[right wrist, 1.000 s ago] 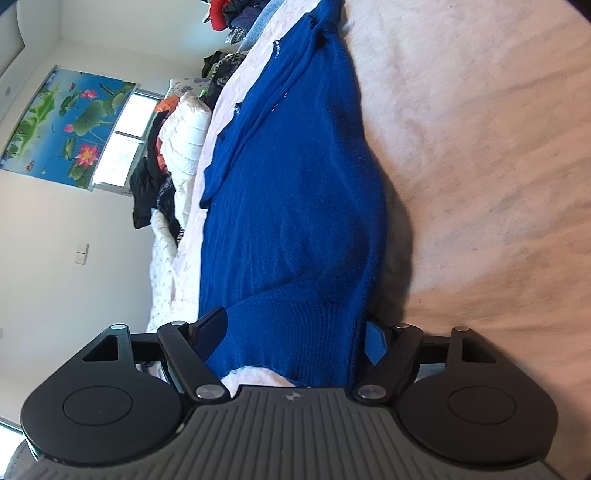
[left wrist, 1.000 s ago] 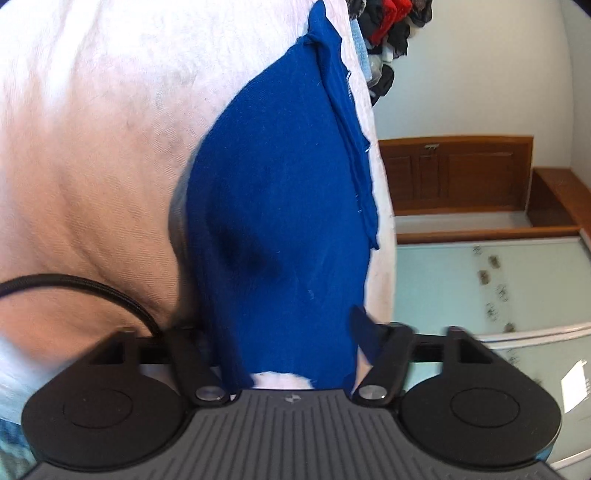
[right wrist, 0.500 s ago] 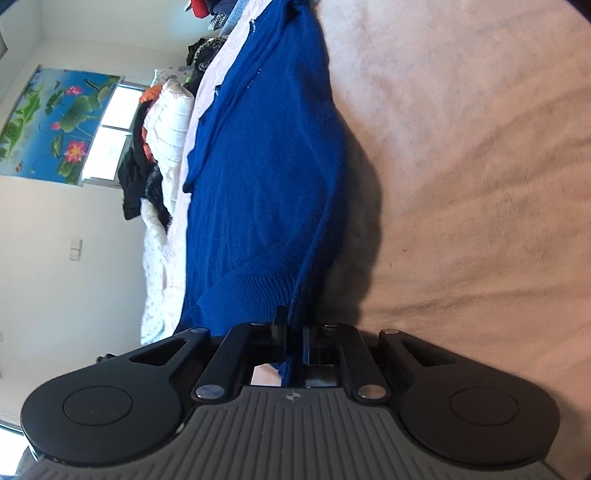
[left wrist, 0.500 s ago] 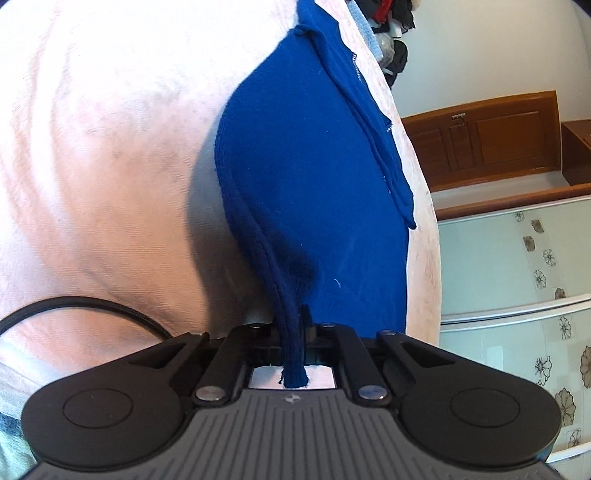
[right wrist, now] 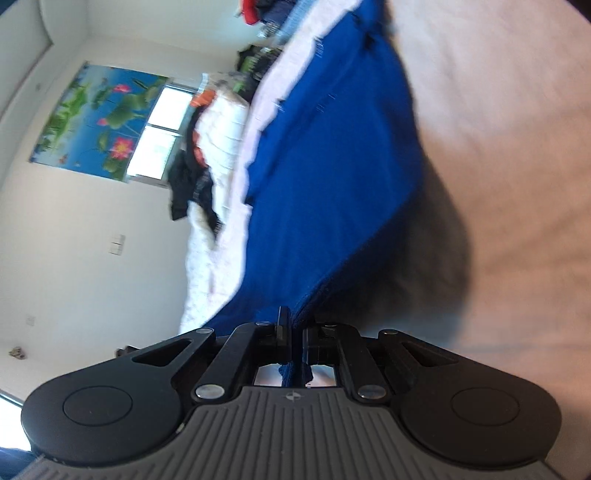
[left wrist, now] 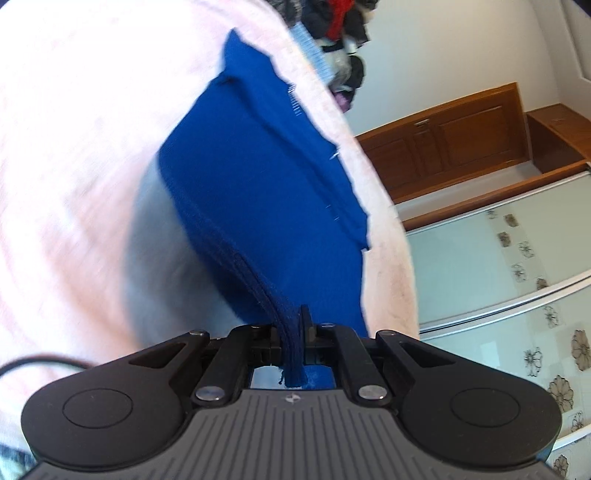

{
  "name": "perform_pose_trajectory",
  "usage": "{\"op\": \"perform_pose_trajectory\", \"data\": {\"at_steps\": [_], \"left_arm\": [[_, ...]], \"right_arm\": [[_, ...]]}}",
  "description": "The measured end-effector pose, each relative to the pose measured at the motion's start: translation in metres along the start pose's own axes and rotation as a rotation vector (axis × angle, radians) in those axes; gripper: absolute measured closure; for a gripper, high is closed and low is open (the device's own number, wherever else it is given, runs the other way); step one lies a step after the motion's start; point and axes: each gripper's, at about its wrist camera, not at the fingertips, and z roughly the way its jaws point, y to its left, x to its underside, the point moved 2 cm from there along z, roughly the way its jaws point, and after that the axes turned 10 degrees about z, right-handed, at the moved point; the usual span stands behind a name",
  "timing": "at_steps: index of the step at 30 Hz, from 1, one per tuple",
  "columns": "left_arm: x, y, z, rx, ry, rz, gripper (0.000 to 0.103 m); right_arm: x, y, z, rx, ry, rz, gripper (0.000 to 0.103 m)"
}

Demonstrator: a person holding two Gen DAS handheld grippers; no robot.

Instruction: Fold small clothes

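A royal-blue knit garment (left wrist: 266,192) lies on the pale pink bed sheet (left wrist: 81,177). My left gripper (left wrist: 293,332) is shut on its ribbed hem, and the near end is lifted off the sheet. In the right wrist view the same blue garment (right wrist: 332,177) stretches away from me, and my right gripper (right wrist: 293,332) is shut on the hem at its other corner. The raised cloth casts a dark shadow on the sheet (right wrist: 498,129). The far end of the garment still lies on the bed.
A pile of mixed clothes (left wrist: 340,33) lies at the far end of the bed. A wooden cabinet (left wrist: 454,140) and glass wardrobe doors (left wrist: 498,266) stand to the right. White bedding with dark clothes (right wrist: 210,155) lies under a window and flower poster (right wrist: 99,122).
A second ago both grippers were open around the hem. They shut on it half a second ago. Now both have lifted the near end of the garment; the views are blurred by motion.
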Motion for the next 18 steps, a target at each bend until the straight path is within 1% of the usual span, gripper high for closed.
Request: {"op": "perform_pose_trajectory", "data": {"at_steps": [4, 7, 10, 11, 13, 18], "left_arm": [[-0.04, -0.014, 0.006, 0.028, -0.06, 0.027, 0.098], [-0.078, -0.021, 0.025, 0.053, -0.097, 0.053, 0.098], [-0.119, -0.022, 0.052, 0.043, -0.116, 0.066, 0.098], [-0.132, -0.021, 0.061, 0.046, -0.12, 0.072, 0.098], [-0.162, -0.017, 0.082, 0.038, -0.118, 0.067, 0.098], [-0.235, -0.013, 0.138, 0.024, -0.133, 0.055, 0.098]], "right_arm": [[-0.033, 0.023, -0.003, -0.089, -0.031, -0.01, 0.093], [-0.072, 0.032, -0.001, -0.142, -0.065, -0.003, 0.093], [-0.119, 0.039, 0.013, -0.181, -0.097, 0.014, 0.093], [-0.134, 0.039, 0.019, -0.189, -0.103, 0.021, 0.093], [-0.167, 0.042, 0.036, -0.178, -0.119, 0.025, 0.093], [-0.248, 0.039, 0.075, -0.197, -0.162, 0.103, 0.093]]}}
